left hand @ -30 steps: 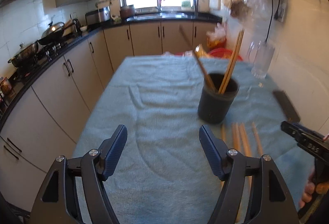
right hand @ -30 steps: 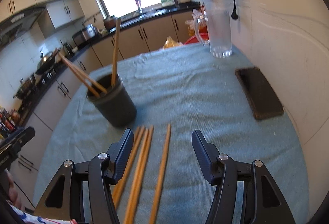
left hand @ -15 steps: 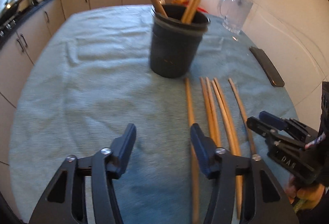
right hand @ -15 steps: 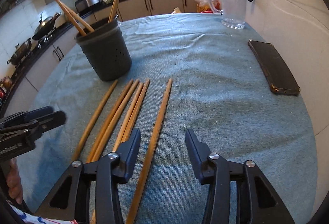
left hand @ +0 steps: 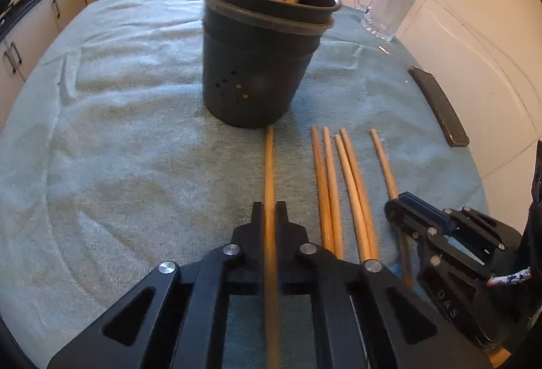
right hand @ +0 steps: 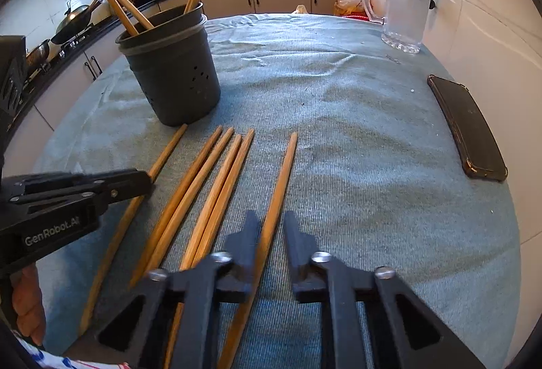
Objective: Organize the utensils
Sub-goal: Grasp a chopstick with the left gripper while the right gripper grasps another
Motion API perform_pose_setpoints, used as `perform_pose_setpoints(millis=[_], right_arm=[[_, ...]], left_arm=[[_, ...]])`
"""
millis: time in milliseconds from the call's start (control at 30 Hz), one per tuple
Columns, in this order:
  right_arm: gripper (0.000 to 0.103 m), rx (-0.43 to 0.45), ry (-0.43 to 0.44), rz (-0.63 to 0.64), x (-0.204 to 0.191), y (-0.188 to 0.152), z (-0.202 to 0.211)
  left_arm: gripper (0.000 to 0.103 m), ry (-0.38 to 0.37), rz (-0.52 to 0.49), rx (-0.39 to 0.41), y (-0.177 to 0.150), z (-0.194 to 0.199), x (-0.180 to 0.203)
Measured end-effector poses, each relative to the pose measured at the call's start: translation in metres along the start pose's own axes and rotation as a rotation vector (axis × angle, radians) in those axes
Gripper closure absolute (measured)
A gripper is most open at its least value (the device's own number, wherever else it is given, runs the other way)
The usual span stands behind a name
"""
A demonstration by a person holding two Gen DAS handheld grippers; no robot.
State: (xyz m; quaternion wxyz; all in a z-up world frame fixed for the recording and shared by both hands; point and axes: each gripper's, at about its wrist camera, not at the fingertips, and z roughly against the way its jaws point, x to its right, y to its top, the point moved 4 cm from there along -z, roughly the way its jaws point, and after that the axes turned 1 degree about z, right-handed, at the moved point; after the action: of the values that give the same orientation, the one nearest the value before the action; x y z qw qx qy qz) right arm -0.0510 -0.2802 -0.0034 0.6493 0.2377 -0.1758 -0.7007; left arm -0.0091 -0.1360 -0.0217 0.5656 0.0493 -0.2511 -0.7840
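Chopsticks [right hand: 216,186], plain wooden rods, lie side by side on our towel [right hand: 338,131], tips toward twelve o'clock. Our left gripper [left hand: 269,216] clamps the leftmost; our right gripper [right hand: 272,226] has just closed around the rightmost.

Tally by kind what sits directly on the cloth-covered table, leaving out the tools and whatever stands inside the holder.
Chopsticks lying flat: 6
Black holder: 1
Glass mug: 1
Phone: 1
Total: 9
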Motion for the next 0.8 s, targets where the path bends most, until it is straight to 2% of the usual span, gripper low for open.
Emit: perform_pose_setpoints(millis=[100,233,367,600,800], right_arm=[[0.095,-0.01,0.014,-0.016,0.004,-0.001,0.001],[0.095,-0.041,0.026,-0.018,0.012,-0.013,0.011],[0.095,-0.069,0.017,-0.009,0.023,-0.028,0.022],[0.09,-0.113,0.0,-0.033,0.034,-0.02,0.019],[0.086,-0.146,-0.033,0.03,0.028,-0.005,0.006]], left_arm=[[0.098,0.036,0.013,-0.001,-0.006,0.006,-0.007],[0.098,0.015,0.038,-0.036,-0.026,0.021,-0.022],[0.098,0.002,0.019,-0.079,-0.037,0.029,-0.027],[0.096,0.004,0.017,-0.114,-0.032,0.024,-0.023],[0.094,0.022,-0.018,-0.125,-0.024,0.018,-0.018]])
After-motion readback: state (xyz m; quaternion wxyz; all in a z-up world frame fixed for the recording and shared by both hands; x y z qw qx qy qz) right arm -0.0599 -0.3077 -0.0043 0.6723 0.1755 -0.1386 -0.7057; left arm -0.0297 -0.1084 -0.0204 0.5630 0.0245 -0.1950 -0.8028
